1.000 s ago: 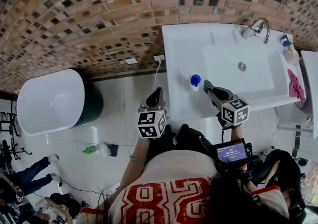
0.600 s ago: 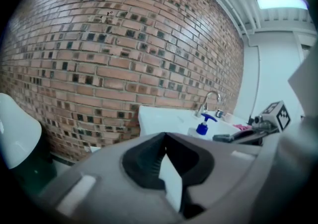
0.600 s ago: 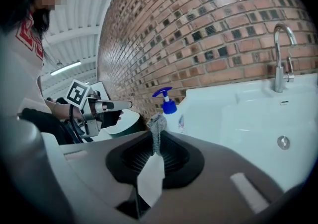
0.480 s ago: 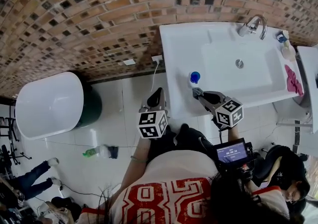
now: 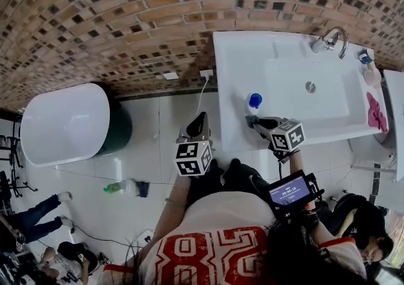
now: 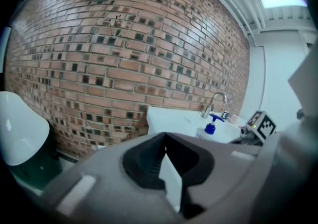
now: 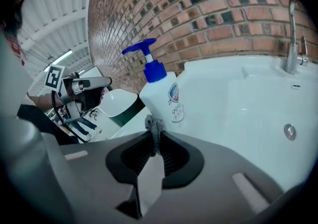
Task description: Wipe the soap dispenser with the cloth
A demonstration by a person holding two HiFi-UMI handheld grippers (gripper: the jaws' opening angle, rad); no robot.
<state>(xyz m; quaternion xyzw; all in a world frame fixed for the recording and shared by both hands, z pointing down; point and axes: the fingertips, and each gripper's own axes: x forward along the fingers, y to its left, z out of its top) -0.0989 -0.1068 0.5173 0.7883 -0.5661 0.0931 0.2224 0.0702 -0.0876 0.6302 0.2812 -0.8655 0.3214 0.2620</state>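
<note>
The soap dispenser (image 5: 254,102), a white bottle with a blue pump, stands on the front left rim of the white sink (image 5: 233,81). In the right gripper view the dispenser (image 7: 160,94) rises just beyond the jaws. My right gripper (image 5: 252,121) lies in front of it, pointing left, and is shut on a small grey cloth (image 7: 154,126) that pokes out between the jaw tips, close to the bottle's base. My left gripper (image 5: 199,121) hangs over the floor left of the sink, shut with nothing in it. The left gripper view shows the dispenser (image 6: 209,129) in the distance.
A faucet (image 5: 329,40) stands at the back of the basin, with small bottles (image 5: 368,66) at the sink's far right corner. A pink cloth (image 5: 376,113) lies on the right rim. A white tub (image 5: 60,124) sits left on the tiled floor, beside the brick wall (image 5: 126,18).
My right gripper has drawn back toward the sink's front edge and turned left, its tips now below the dispenser. The left gripper has stayed put.
</note>
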